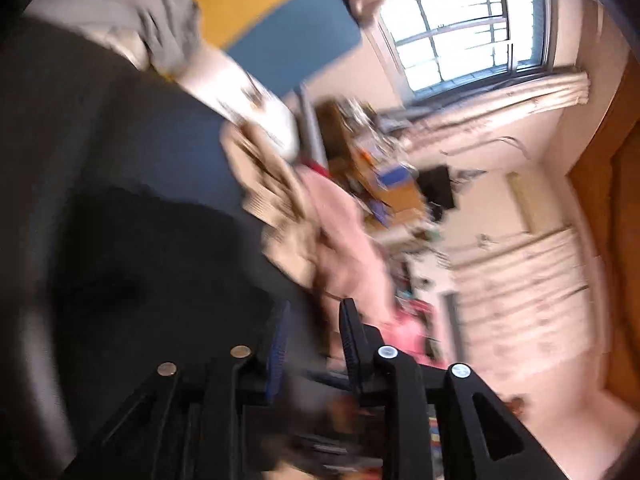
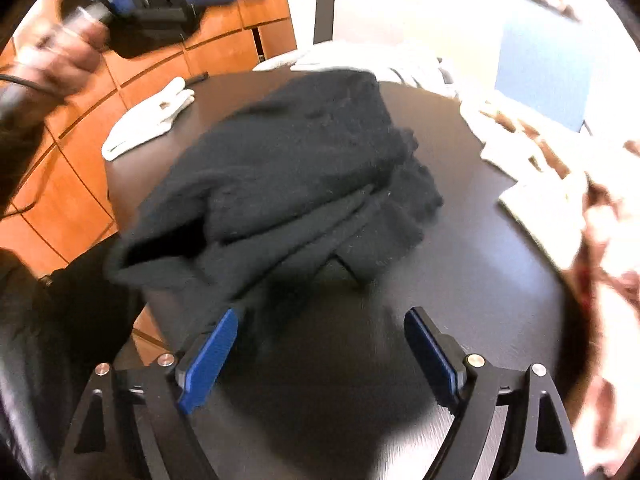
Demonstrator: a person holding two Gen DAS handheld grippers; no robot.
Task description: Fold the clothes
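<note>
Black garment (image 2: 288, 184) | bunched with rough overlaps on the dark table (image 2: 480, 280) | you hold both grippers clear: right gripper (image 2: 320, 344) spread wide, left gripper (image 1: 314, 332) parted, empty | folds untidy; squaring remains

Daylight from window (image 1: 468, 36), upper right of left wrist view, panes blown out white. Heavy motion blur across that whole frame; clutter at centre smeared. Dark table (image 1: 120, 200) at left underexposed, nearly detailless. Right wrist view sharper at centre, black garment (image 2: 288, 176) readable; top and right edges overexposed and blurred. Fisheye bending, black vignette at corners of both.
</note>
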